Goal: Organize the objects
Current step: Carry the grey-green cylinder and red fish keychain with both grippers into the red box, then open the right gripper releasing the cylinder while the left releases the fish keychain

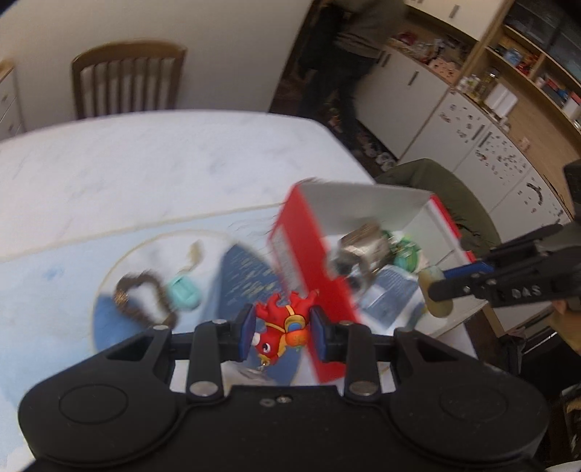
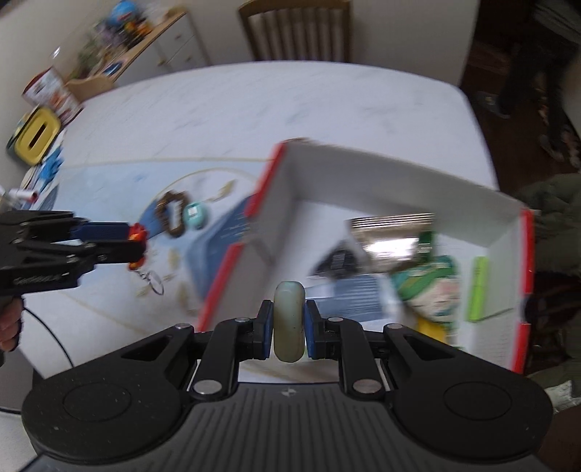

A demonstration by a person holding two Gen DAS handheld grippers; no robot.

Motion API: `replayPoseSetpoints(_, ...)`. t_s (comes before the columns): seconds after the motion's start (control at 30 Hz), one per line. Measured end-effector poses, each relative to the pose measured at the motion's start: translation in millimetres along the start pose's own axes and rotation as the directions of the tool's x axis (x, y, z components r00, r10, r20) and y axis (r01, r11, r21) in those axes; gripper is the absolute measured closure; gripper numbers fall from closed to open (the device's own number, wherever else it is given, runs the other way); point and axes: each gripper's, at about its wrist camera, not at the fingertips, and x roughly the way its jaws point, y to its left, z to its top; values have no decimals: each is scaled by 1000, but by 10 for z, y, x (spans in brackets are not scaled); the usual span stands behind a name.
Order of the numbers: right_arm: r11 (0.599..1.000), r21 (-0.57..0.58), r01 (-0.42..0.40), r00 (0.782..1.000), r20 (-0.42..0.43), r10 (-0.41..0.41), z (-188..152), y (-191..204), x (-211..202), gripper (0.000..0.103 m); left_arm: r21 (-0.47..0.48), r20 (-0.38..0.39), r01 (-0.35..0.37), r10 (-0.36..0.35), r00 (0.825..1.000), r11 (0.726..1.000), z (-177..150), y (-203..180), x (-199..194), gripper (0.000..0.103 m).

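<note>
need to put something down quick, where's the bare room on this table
The far stretch of the white table, between the wooden chair and the red box, is bare. The blue mat has room at its left end. It is crowded around the brown ring and teal case, and inside the box.

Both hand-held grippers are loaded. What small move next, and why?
Probably ease the right hand-held gripper forward over the open red box and release: its pale round disc hangs at the near edge, while the left hand-held gripper with the red toy keychain is outside the box.
</note>
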Motion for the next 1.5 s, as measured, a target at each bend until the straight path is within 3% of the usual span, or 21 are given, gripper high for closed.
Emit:
replayPoseSetpoints(0.23, 996, 78, 45, 999, 16, -46, -68, -635, 13, 86, 68, 20, 5, -6, 1000, 998, 367, -548, 229, 72)
replayPoseSetpoints(0.4, 994, 87, 68, 998, -17, -66, -198, -868, 174, 86, 88, -12, 1, 0, 1000, 996, 555, -841, 493, 72)
replayPoseSetpoints(0.63, 995, 80, 66, 996, -60, -61, -329, -1020, 399, 86, 157, -68, -71, 82, 994, 985, 719, -1120, 934, 72)
replayPoseSetpoints(1.13, 997, 80, 20, 996, -90, -13, -446, -1063, 647, 86, 228, -160, -212, 251, 955, 950, 722, -1163, 1807, 72)
replayPoseSetpoints(1.5, 997, 74, 17, 994, -111, -8, -466, -998, 677, 86, 256, -227, -227, 287, 931, 940, 598, -1180, 2068, 72)
